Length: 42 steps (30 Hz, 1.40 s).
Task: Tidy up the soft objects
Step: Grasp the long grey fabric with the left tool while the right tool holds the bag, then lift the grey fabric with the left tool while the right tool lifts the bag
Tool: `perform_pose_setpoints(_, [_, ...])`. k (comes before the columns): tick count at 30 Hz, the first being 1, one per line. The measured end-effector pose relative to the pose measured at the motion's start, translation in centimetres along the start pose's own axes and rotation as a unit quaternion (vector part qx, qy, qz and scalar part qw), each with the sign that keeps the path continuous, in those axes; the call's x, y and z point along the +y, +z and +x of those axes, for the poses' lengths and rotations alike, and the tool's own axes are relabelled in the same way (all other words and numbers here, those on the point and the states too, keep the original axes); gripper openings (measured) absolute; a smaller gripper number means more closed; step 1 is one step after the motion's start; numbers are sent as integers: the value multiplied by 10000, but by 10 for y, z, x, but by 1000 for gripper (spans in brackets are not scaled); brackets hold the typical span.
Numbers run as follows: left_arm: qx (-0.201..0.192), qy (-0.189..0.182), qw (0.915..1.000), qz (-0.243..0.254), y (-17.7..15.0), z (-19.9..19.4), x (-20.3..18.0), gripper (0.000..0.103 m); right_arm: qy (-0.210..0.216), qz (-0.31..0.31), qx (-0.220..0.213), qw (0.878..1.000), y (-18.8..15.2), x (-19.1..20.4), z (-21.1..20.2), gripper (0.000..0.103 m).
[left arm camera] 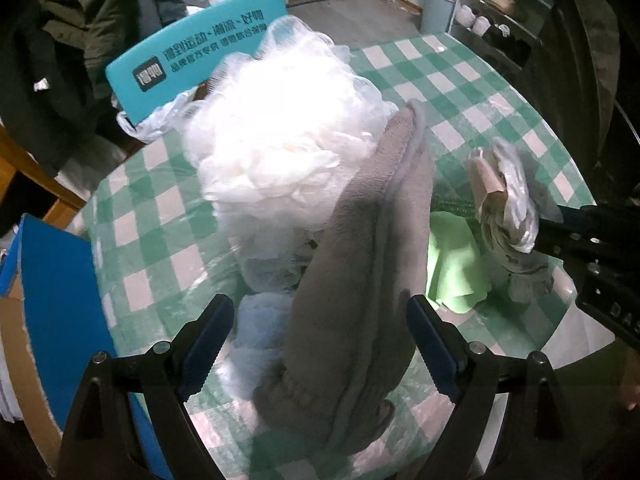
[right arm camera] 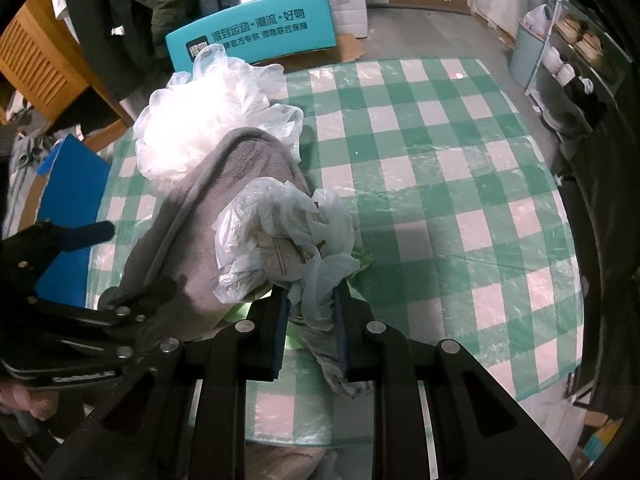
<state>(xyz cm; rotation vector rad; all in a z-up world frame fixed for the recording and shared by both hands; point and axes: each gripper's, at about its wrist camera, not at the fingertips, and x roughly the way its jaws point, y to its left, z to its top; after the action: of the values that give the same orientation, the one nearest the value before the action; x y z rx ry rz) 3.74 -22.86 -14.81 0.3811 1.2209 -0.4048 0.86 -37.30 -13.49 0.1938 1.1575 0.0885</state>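
A grey towel point(left arm camera: 360, 280) lies on the checked table, draped over a heap of white plastic bags point(left arm camera: 276, 128). My left gripper point(left arm camera: 320, 344) is open, its jaws either side of the towel's near end. My right gripper point(right arm camera: 310, 320) is shut on a crumpled clear plastic bag point(right arm camera: 280, 236) with something beige inside, held just above the table beside the towel point(right arm camera: 224, 200). The same bag point(left arm camera: 508, 208) shows at the right of the left wrist view. A light green cloth point(left arm camera: 452, 264) lies under it. The white bags point(right arm camera: 200, 120) lie at the table's far left.
The green-and-white checked table point(right arm camera: 440, 200) stretches to the right. A teal sign point(right arm camera: 256, 40) stands behind the table. A blue box point(left arm camera: 56, 288) sits at the left edge. Shoe shelves point(right arm camera: 572, 56) and a bin stand at the far right.
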Motion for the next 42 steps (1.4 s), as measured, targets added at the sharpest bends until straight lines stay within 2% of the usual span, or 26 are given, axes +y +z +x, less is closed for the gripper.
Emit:
perform_pose_setpoints(6, [124, 12, 9999, 102, 4, 17, -11, 89, -26, 58, 40, 10000, 0, -3, 3, 19])
perform_pose_setpoints(9, [40, 96, 9997, 208, 4, 20, -18, 87, -31, 74, 68, 9999, 0, -5, 5, 19])
perform_pose_setpoints(11, [-30, 118, 9995, 277, 3, 19, -21, 73, -45, 75, 81, 9999, 0, -5, 6, 19])
perform_pose_setpoints(12, [-41, 85, 9995, 310, 2, 18, -22, 60, -45, 77, 84, 9999, 0, -5, 6, 19])
perform_pose_setpoints(14, [-64, 57, 9995, 301, 1, 17, -22, 49, -46, 78, 81, 9999, 1, -5, 6, 19])
perform_pose_setpoints(15, [-101, -6, 9996, 269, 1, 16, -21, 36, -47, 76, 76, 9999, 1, -4, 6, 19])
perform_pose_setpoints(16, [-80, -60, 9997, 235, 0, 15, -20, 31, -48, 72, 70, 9999, 1, -3, 5, 19])
perform_pose_setpoints(18, [-71, -171, 9997, 157, 0, 12, -17, 26, -52, 59, 52, 10000, 1, -2, 4, 19])
perform_pose_setpoints(34, [-455, -703, 9961, -263, -3, -35, 5, 23, -53, -99, -198, 9997, 6, 10, -19, 19])
perform_pose_setpoints(42, [-678, -834, 9930, -497, -5, -57, 23, 23, 7, -143, -315, 9994, 8, 17, -28, 19])
